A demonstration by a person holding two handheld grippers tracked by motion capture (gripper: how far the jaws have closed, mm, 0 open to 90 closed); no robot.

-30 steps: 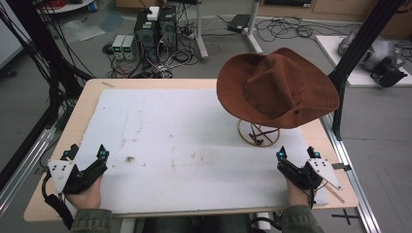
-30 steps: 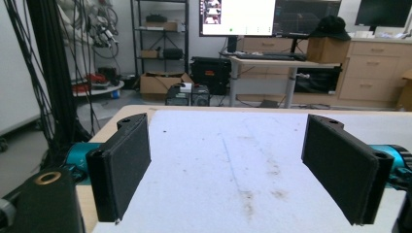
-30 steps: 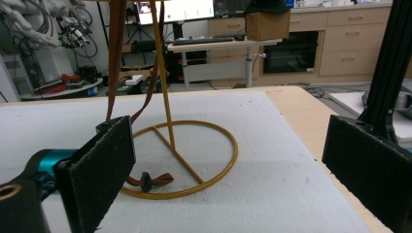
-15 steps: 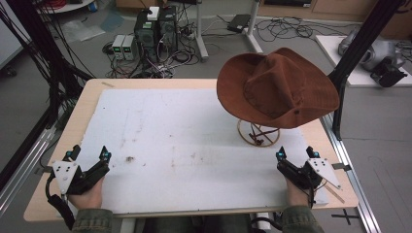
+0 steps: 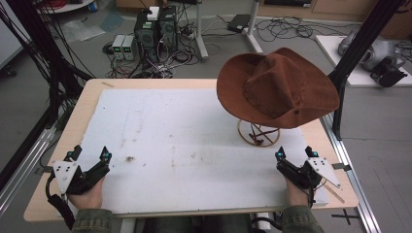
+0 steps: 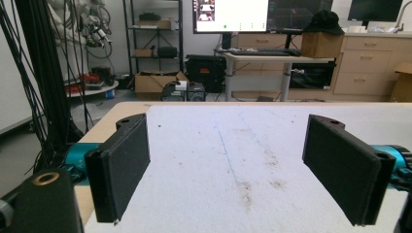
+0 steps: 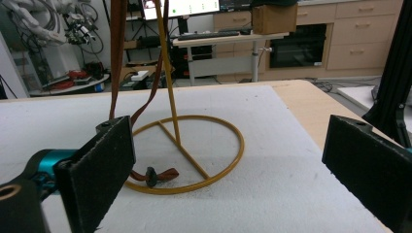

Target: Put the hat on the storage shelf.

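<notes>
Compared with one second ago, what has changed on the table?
Almost nothing. The left tool drifted slightly toward the person; the right tool kept its place. Both remain open and empty. The brown hat stays on its wire stand.

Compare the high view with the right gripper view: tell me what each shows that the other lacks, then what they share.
The high view alone gives the brown hat perched on its stand, the left gripper with fingers apart at the near left edge, and both of the person's hands.

The right gripper view alone gives the knotted end of the brown strap lying inside the ring, and a desk with a monitor behind.

Both show the yellow wire stand, the white mat, and the right gripper, open and empty.
</notes>
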